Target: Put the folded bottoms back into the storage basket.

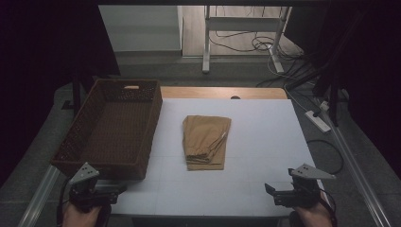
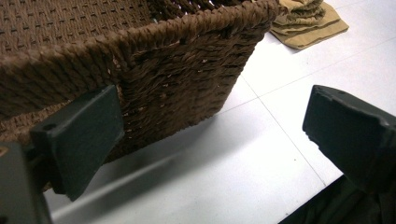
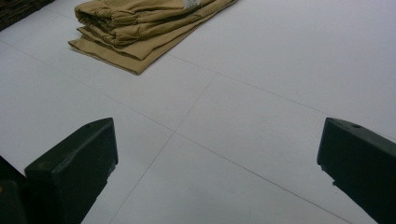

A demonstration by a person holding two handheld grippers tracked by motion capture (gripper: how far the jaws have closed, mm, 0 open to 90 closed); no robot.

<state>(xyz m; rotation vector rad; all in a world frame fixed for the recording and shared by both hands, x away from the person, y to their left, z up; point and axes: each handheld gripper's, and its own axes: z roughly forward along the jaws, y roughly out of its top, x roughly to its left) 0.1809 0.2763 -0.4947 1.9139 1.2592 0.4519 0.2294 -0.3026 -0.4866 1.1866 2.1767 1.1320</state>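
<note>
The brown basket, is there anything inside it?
The brown basket looks empty: the high view shows its bare woven floor. The strip just behind its near wall is hidden. The folded tan cloth lies outside it on the white table.

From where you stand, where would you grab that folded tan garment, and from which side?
Probably the near short edge of the folded tan garment, coming in low from the person's side. There the folded layers stack in a thick bundle, plain in the right gripper view, so the right gripper, jaws wide open, could pinch all layers together.
</note>
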